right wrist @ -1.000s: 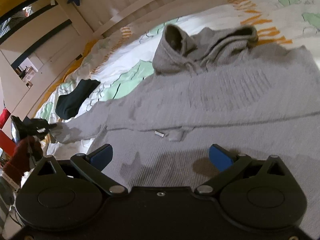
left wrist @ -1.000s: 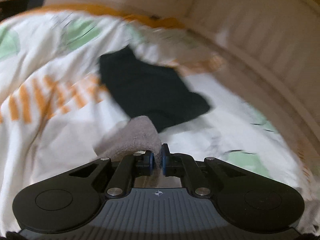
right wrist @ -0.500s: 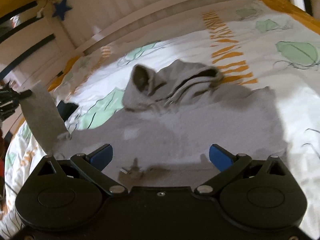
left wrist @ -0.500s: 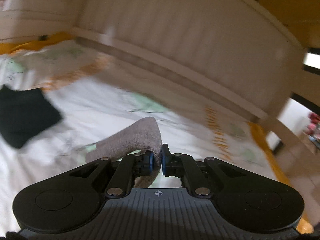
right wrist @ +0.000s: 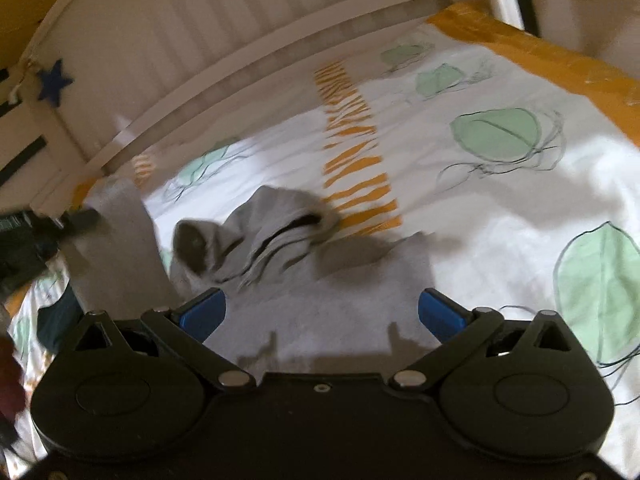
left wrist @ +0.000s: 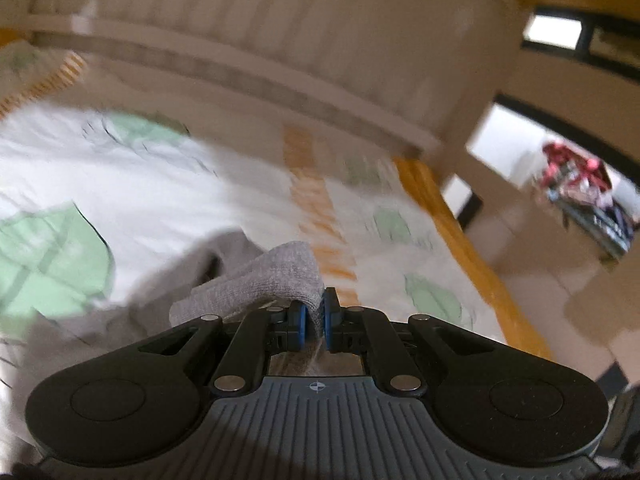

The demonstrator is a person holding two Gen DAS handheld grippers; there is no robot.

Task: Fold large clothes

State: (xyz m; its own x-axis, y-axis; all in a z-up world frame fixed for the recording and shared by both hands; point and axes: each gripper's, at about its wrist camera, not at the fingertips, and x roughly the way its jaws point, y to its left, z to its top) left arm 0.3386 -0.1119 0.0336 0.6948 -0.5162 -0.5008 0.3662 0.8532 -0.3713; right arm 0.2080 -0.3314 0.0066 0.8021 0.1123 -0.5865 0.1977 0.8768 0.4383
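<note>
A grey hooded sweater point(right wrist: 320, 296) lies spread on the bed, its hood point(right wrist: 256, 236) bunched toward the headboard. My left gripper point(left wrist: 314, 320) is shut on the grey sleeve cuff point(left wrist: 280, 276) and holds it lifted above the sweater. In the right wrist view the raised sleeve point(right wrist: 120, 248) hangs at the left, with the left gripper point(right wrist: 76, 220) at its top. My right gripper point(right wrist: 320, 316) is open and empty, low over the sweater's body.
The bed sheet point(right wrist: 500, 208) is white with green leaves and orange stripes, edged in orange. A white slatted headboard point(right wrist: 200, 32) runs along the far side. A dark garment point(right wrist: 56, 320) lies at the left. A doorway and clutter point(left wrist: 580, 192) show at the right.
My left gripper has lifted the sleeve cuff and swung it right, from beside the dark garment to over the sweater. My right gripper has moved forward over the sweater toward the hood, still open.
</note>
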